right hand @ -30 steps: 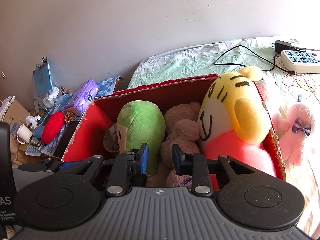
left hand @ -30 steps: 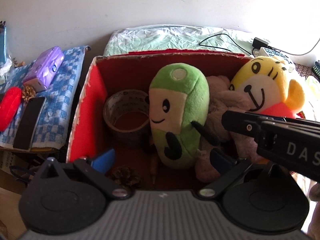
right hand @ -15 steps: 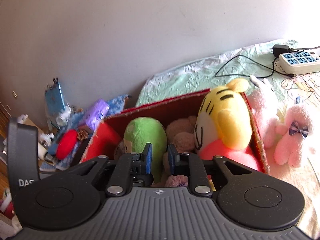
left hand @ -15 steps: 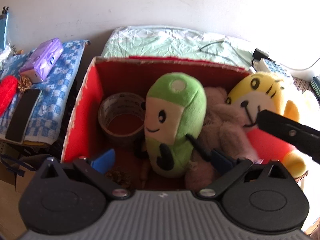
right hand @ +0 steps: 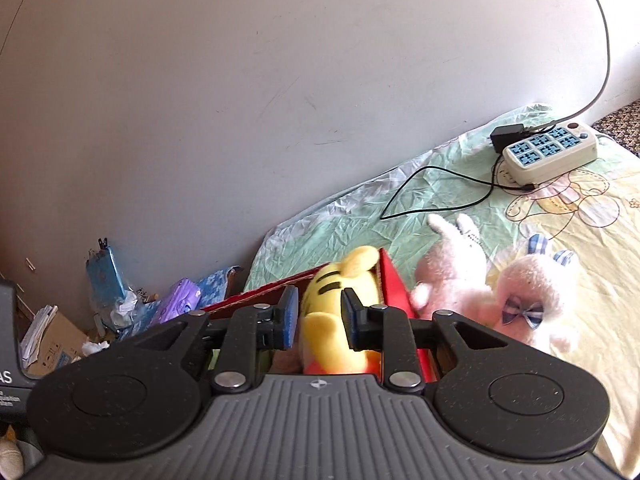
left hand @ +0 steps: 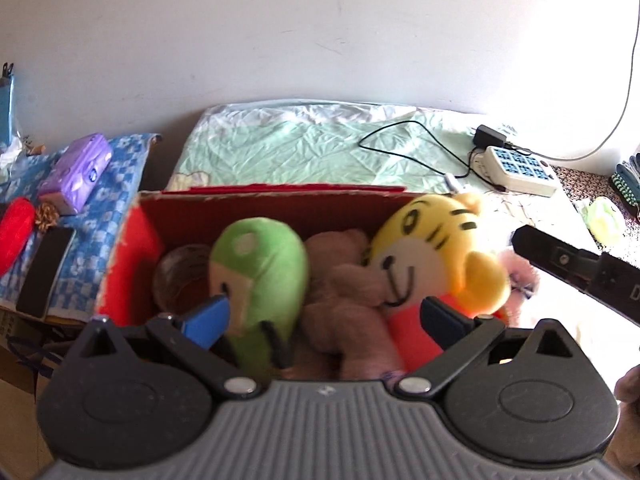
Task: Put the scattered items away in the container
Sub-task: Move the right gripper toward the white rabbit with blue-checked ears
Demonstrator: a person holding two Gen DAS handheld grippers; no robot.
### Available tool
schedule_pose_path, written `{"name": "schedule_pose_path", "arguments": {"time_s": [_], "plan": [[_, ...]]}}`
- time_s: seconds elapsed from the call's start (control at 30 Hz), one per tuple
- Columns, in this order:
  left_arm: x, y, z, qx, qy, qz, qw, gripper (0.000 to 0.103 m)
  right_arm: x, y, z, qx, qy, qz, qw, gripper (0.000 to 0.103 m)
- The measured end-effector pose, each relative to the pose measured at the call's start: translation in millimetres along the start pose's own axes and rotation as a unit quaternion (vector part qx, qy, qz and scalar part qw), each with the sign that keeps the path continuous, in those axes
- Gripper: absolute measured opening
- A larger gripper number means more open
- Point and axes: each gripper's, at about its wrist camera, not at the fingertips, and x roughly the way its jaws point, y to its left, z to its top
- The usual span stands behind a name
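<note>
looking from the wide-open, empty left gripper (left hand: pixel 324 316) shows a green toy (left hand: pixel 260 276) in the box (left hand: pixel 132 248), while the right gripper (right hand: pixel 318 318), opening with nothing held, sees pink bunnies (right hand: pixel 492 284) outside.

left wrist view: close above the near edge of the red box (left hand: pixel 132 248), looking steeply down into it, toward the wall.
right wrist view: near the box's right end (right hand: pixel 394 280), tilted shallower, facing the bed sheet (right hand: pixel 580 240) and wall.
shared: yellow tiger plush (left hand: pixel 428 248) (right hand: pixel 340 320), power strip (left hand: pixel 516 164) (right hand: pixel 548 156), purple pack (left hand: pixel 76 172) (right hand: pixel 180 304).
</note>
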Motion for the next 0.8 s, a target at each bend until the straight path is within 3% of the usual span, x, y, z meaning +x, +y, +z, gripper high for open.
{"name": "schedule_pose_path", "arguments": {"time_s": [0.4, 0.63, 0.8], "plan": [[2, -87, 4, 0.013, -0.012, -0.009, 0.9998, 0.1, -14, -75, 29, 0.003, 0.038, -0.004, 0.999, 0.034], [1, -138, -7, 0.032, -0.024, -0.044, 0.9982, 0.1, -16, -120, 32, 0.016, 0.072, -0.005, 0.997, 0.034], [1, -173, -17, 0.072, -0.043, -0.058, 0.9948, 0.1, -24, -152, 36, 0.031, 0.088, -0.01, 0.996, 0.034]]}}
